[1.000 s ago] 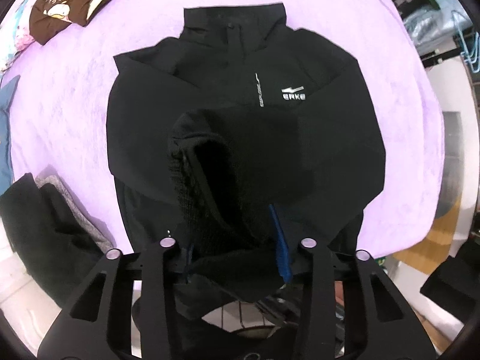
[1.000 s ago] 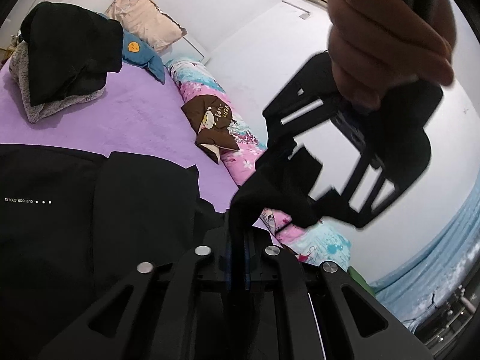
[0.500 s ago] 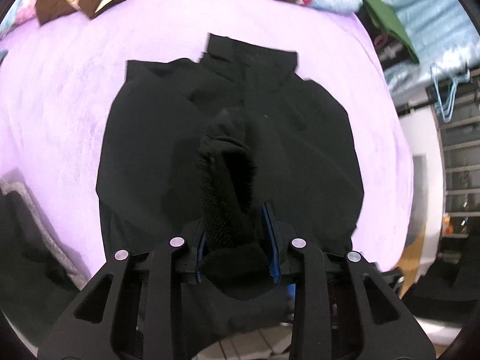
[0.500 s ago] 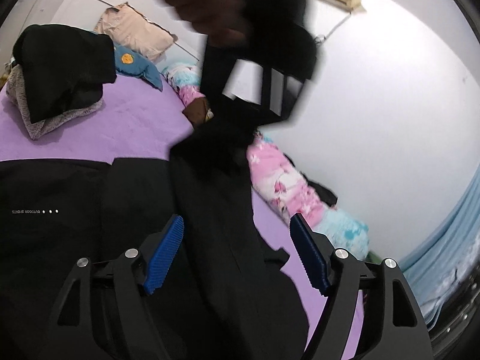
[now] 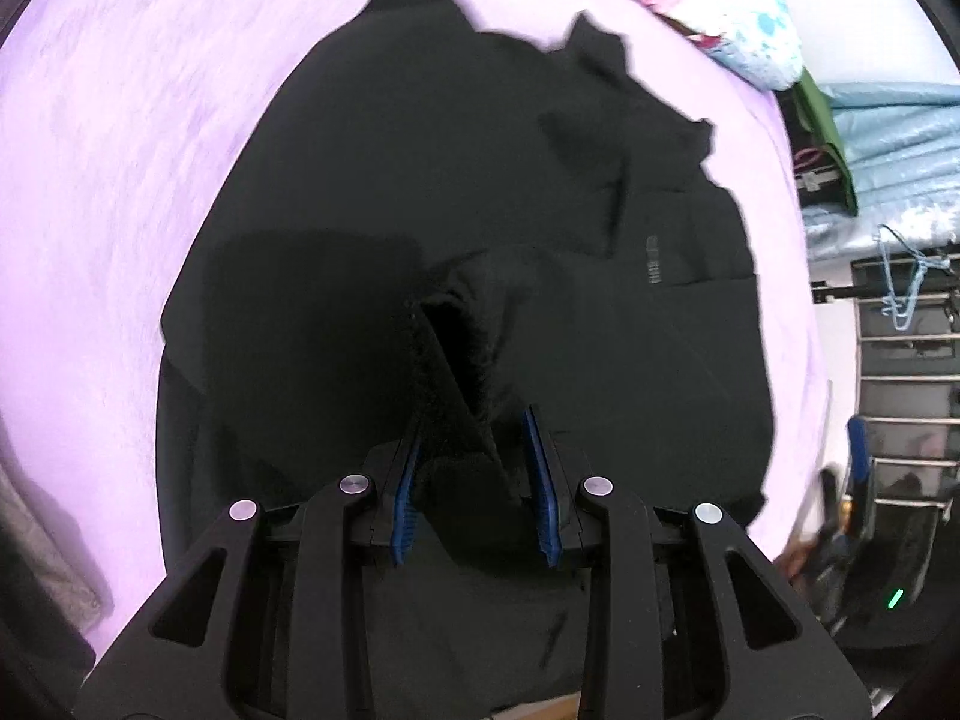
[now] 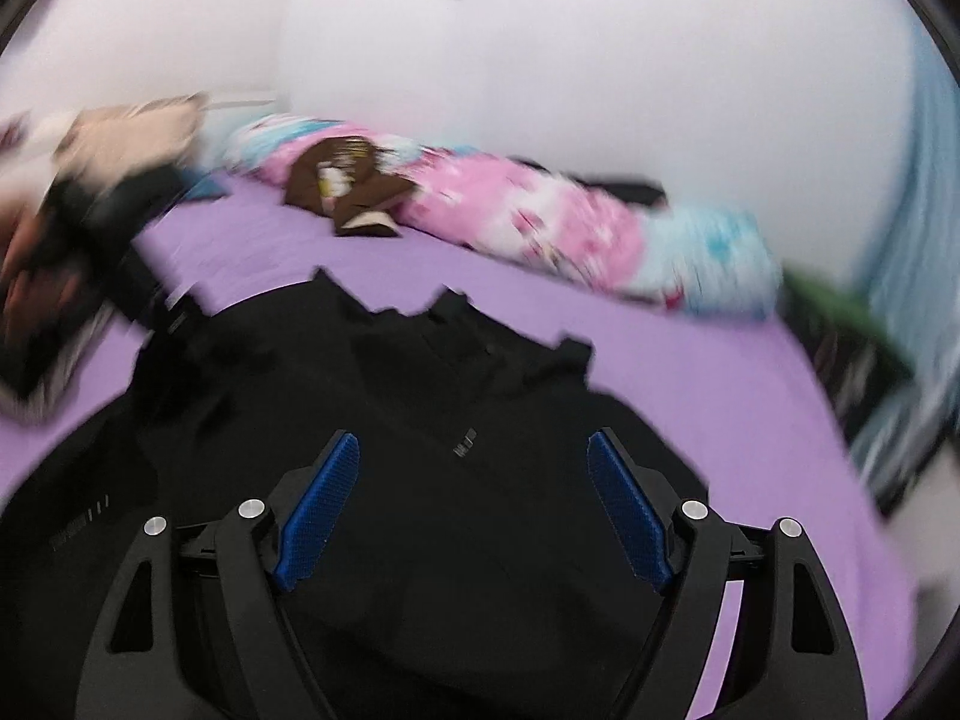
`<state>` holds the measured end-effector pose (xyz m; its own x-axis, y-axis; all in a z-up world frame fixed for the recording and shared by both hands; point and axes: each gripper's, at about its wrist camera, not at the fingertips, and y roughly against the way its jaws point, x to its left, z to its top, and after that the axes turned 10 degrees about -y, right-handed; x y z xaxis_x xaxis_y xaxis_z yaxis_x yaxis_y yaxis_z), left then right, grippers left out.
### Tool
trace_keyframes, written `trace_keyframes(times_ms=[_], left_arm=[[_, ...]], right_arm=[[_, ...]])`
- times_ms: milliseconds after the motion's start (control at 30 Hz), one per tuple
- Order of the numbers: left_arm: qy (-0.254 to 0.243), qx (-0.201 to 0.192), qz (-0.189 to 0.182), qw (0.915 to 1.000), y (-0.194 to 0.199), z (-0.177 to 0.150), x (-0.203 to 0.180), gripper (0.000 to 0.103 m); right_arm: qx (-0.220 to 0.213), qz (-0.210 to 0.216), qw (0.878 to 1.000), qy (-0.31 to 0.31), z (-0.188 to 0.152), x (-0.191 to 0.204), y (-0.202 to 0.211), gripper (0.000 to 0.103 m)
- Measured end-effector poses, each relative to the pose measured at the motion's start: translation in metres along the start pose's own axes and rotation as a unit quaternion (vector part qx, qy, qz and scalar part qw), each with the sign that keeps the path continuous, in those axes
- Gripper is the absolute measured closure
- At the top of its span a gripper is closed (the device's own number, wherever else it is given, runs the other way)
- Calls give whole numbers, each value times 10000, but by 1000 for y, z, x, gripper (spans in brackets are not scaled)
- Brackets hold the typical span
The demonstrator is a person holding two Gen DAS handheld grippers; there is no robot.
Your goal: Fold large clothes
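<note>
Lying beyond the black jacket [image 6: 420, 396], which the left tongs [image 5: 474, 474] clamp while the right tongs [image 6: 474, 492], just opened, gape empty: floral bedding [image 6: 540, 228].

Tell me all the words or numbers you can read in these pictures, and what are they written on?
None can be read for sure.
Small pale mark on the black jacket, left wrist view: too blurred to read.
The same kind of small mark on the jacket in the right wrist view: too blurred.
Row of tiny pale letters and dots near the jacket's edge: too small and smeared.
Picture on the brown cushion: blurred, no letters readable.
</note>
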<state>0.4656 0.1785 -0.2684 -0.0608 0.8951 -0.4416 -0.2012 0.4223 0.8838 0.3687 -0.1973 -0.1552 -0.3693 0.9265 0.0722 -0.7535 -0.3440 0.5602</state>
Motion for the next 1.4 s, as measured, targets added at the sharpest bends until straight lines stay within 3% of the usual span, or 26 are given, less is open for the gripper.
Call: trace_keyframes(times_ms=[167,333,500,567,667,733,767,933,1300,1400], left_arm=[[371,-111,-29,9992,-6,-15,46,75],[316,-105,184,9993,-1,-25,61,70],[-41,-55,935,9956,9,-25,41,66],[-226,-137,1235,9920,21,-28,24,55],[-574,-552,1279,9886,36,-33,-10,35],[-991,-827,1321,9828,36,-39,-44,12],[-1158,-938,1343,9797,34,-41,-58,7],[-1807,-1326,1579,9617,-2,-49,-103,6],[-1569,-1118,1695,9665,-76,-46,-71,6],[-1748,-1034,1801,9625,-98,-51,-64,6]], right_arm=[[352,166,9905,-1317,-1,-55,-24,25],[870,382,9704,-2222,-19,-80,-56,25],[1153,222,9675,-2240,-29,-78,-71,21],[1234,209,9662,-2252,-32,-78,-73,19],[1292,252,9638,-2319,-34,-78,-75,18],[1311,279,9634,-2322,-35,-76,-76,12],[1324,277,9634,-2316,-35,-75,-77,11],[1651,90,9631,-2125,-44,-67,-91,10],[2249,-540,9600,-1581,-70,-54,-120,8],[2477,-731,9586,-1196,-84,-45,-137,6]])
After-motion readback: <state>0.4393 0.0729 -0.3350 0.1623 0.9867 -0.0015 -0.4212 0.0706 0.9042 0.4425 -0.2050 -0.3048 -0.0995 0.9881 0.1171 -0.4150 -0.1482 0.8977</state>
